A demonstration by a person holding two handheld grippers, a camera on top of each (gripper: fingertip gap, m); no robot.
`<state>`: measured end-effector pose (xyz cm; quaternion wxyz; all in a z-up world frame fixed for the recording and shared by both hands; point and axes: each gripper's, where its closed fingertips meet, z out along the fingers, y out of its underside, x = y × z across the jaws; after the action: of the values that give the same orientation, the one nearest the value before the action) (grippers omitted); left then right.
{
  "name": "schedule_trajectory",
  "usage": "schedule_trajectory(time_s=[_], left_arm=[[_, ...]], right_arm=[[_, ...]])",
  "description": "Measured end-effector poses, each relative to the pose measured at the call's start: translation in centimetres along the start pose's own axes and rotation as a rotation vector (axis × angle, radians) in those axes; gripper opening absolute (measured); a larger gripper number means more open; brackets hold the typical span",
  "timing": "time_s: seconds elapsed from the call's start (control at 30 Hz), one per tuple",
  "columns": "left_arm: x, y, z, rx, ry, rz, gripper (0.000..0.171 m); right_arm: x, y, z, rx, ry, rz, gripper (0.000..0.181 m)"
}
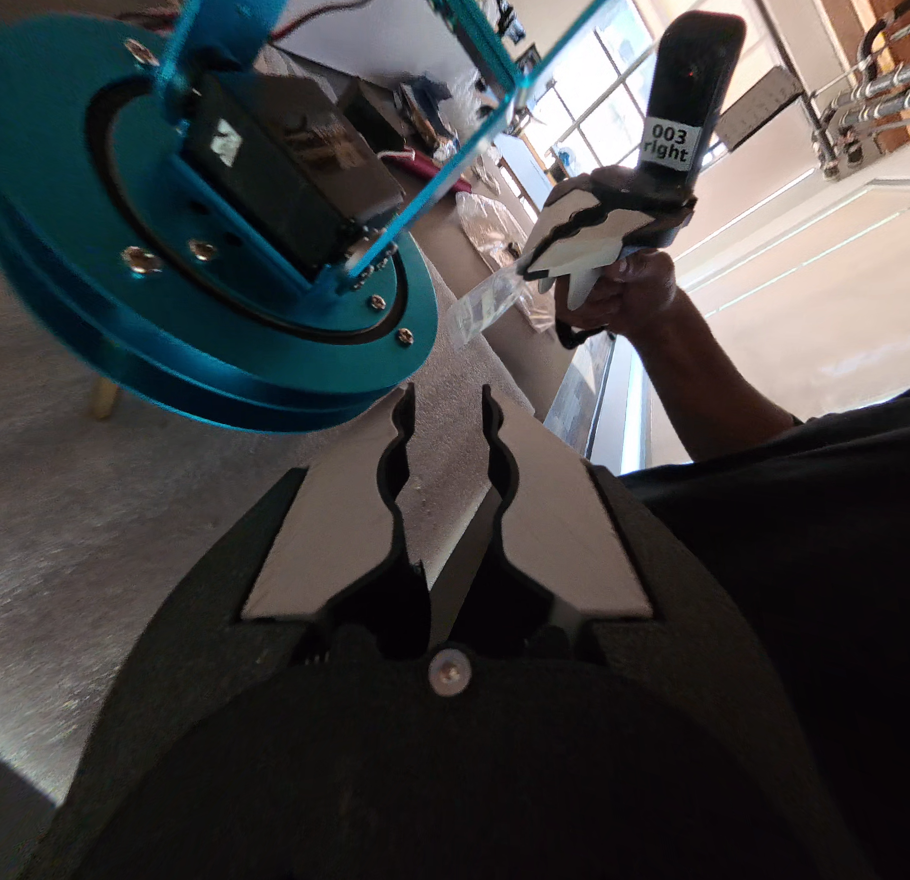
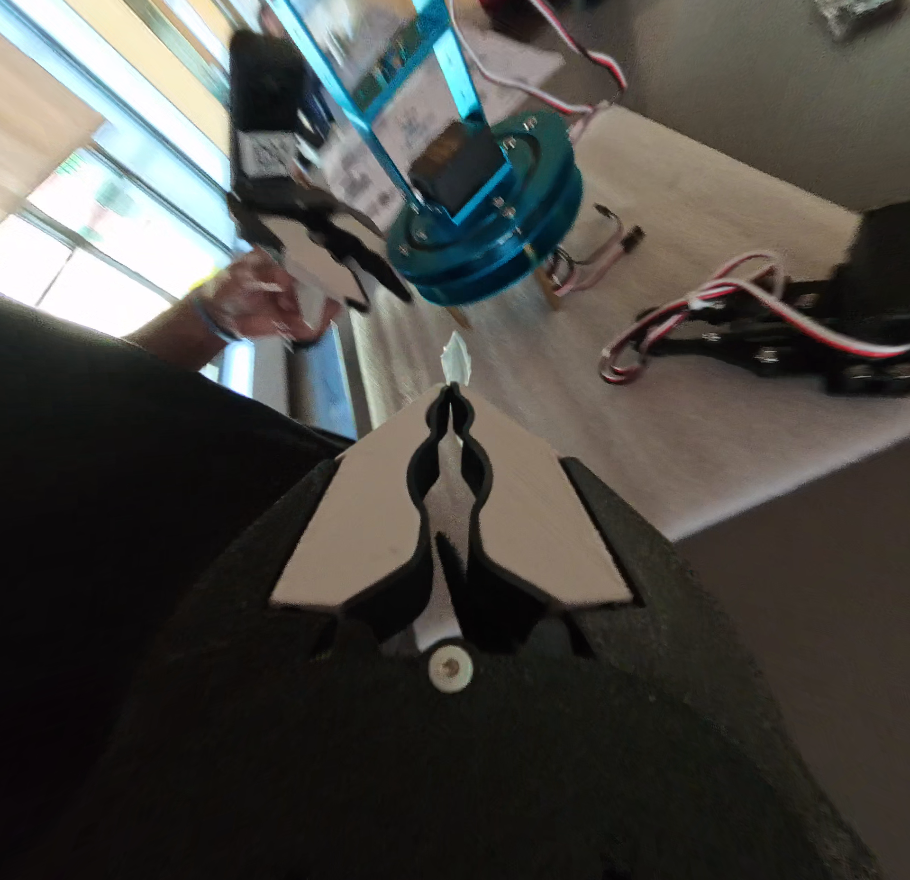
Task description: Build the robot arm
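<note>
Sitting on the counter (image 2: pixel 640 462): the blue round base (image 1: pixel 236 344), its blue arm pointing up. Hovering just beside that base, nearer of the two: left hand-held gripper (image 1: pixel 445 403), fingers apart, holding nothing. Waiting farther from the base: right hand-held gripper (image 2: pixel 450 388), fingers pressed together on a small clear plastic bag (image 2: pixel 455 359).

Both grippers match. Left gripper (image 1: pixel 445 398): black textured body, 2 pale flat fingers (image 1: pixel 340 521) edged with wavy black pads, 1 silver screw (image 1: pixel 449 678) at the centre base. Right gripper (image 2: pixel 450 388): same build, same screw (image 2: pixel 450 673), black upright block with a white label behind the fingers. Person wears a black short-sleeved top (image 1: pixel 797 536) and a dark band (image 2: pixel 209 317) on the left wrist.
</note>
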<state>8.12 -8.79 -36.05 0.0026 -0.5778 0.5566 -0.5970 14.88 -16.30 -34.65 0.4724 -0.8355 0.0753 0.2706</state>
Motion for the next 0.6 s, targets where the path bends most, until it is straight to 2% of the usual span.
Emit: schedule_trajectory(time_s=[0.13,0.4,0.6], left_arm=[[-0.8,-0.1,-1.1,0.018,-0.038,0.023,0.026],[-0.3,1.6,-1.5,0.004,-0.065,0.085,0.027],[0.4,2.9,-0.9,-0.025,-0.067,0.124,0.028]], right_arm=[[1.9,0.1,-1.3,-0.310,0.171,-0.187,0.000],[3.9,0.6,-2.1,-0.862,0.279,-0.334,0.000],[4.4,1.0,-0.8,-1.011,0.261,-0.380,0.000]])
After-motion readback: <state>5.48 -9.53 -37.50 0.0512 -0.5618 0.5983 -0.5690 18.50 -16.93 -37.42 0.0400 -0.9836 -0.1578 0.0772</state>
